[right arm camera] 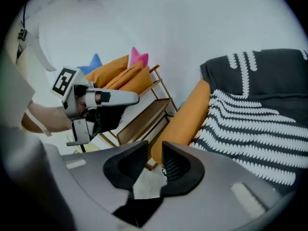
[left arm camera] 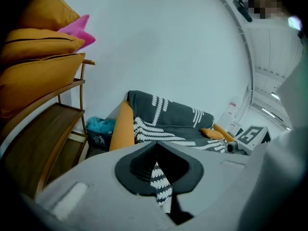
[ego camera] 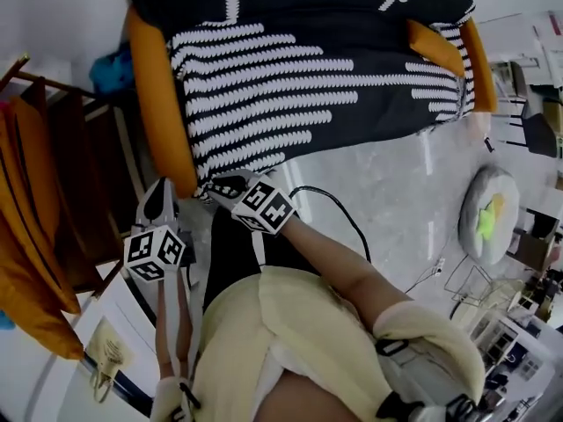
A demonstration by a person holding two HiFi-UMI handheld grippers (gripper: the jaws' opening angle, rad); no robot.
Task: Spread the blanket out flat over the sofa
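Note:
A dark blanket [ego camera: 299, 77] with white dashed stripes lies over the seat and back of the orange sofa [ego camera: 158, 104]. Its near left corner hangs by the sofa's arm. My left gripper [ego camera: 160, 202] is low at the left of that corner. In the left gripper view a strip of the striped blanket [left arm camera: 162, 184] sits pinched between the jaws of the left gripper [left arm camera: 156, 165], which is shut on it. My right gripper [ego camera: 224, 185] is at the blanket's corner. In the right gripper view the right gripper [right arm camera: 154, 162] shows a gap with only floor between its jaws, facing the sofa arm [right arm camera: 185, 124].
A wooden rack [ego camera: 66, 174] with orange cushions [left arm camera: 43, 57] stands left of the sofa, a blue bin [ego camera: 110, 69] behind it. An orange pillow [ego camera: 431, 42] lies on the sofa's right end. A black cable [ego camera: 339, 209] and a round pad [ego camera: 488, 214] lie on the floor.

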